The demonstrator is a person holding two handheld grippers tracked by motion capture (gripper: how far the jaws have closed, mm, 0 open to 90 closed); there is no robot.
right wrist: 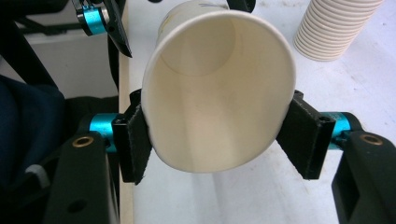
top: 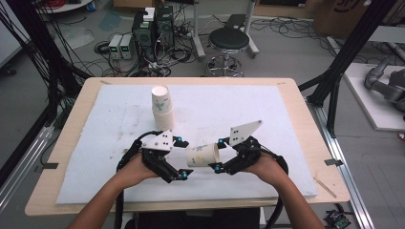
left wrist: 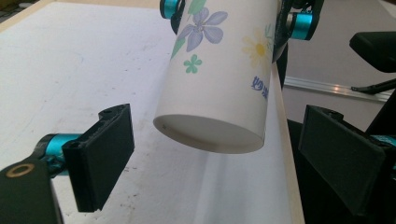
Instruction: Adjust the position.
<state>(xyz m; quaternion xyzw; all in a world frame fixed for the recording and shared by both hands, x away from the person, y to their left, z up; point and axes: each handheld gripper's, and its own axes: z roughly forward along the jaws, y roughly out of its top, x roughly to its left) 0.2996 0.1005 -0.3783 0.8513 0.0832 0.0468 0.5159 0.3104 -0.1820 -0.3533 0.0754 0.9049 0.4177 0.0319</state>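
Close to the person, the right gripper holds one paper cup by its open end. Its two black jaws pinch the rim from both sides, and the rim is squashed a little into an oval. The cup lies on its side in the air, just above the white mat. Its bottom points toward the left gripper.

The left gripper has its jaws wide apart. In the left gripper view the cup hangs between the two black pads, but they do not touch it. So it looks like only the right gripper is carrying the cup now, and the left one is free.

Farther back on the mat stands a stack of cups, mouth up. It is well apart from both grippers. The held cup probably belongs with that stack, since it looks like the same kind of cup
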